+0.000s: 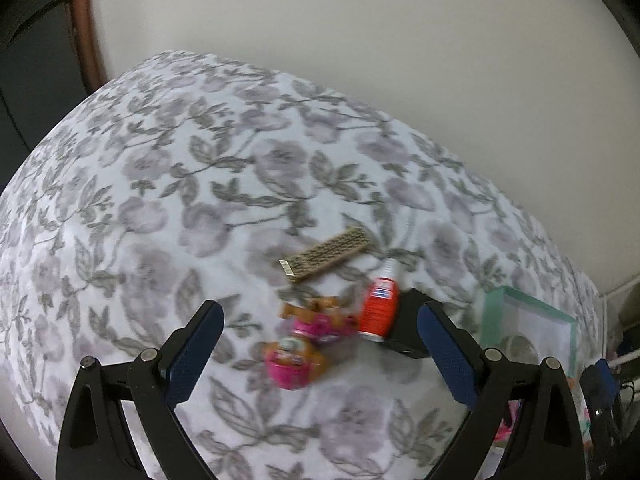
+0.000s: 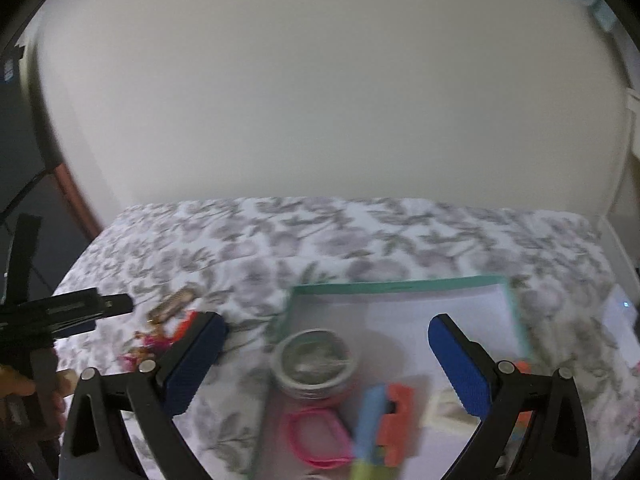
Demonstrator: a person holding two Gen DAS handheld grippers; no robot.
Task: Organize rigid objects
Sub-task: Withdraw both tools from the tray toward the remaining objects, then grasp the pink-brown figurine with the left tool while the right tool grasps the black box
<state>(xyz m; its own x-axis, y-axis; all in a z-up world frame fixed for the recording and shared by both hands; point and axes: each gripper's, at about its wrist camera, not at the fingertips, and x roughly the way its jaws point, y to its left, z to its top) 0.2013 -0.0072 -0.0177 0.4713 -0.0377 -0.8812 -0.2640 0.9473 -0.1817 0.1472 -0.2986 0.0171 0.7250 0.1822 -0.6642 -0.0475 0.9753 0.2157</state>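
— Grippers both spread, holding nothing: left gripper over the pink toys beside the red bottle.
— Right gripper hovers above the green-rimmed tray (blurry). Straddle one toy squarely.

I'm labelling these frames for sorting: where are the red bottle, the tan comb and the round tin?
red bottle [image 1: 378,312], left wrist view, label on its body
tan comb [image 1: 324,254], left wrist view, mid-length
round tin [image 2: 314,362], right wrist view, its top

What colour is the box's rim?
Teal green on the box, white inside; it shows best in the right wrist view.
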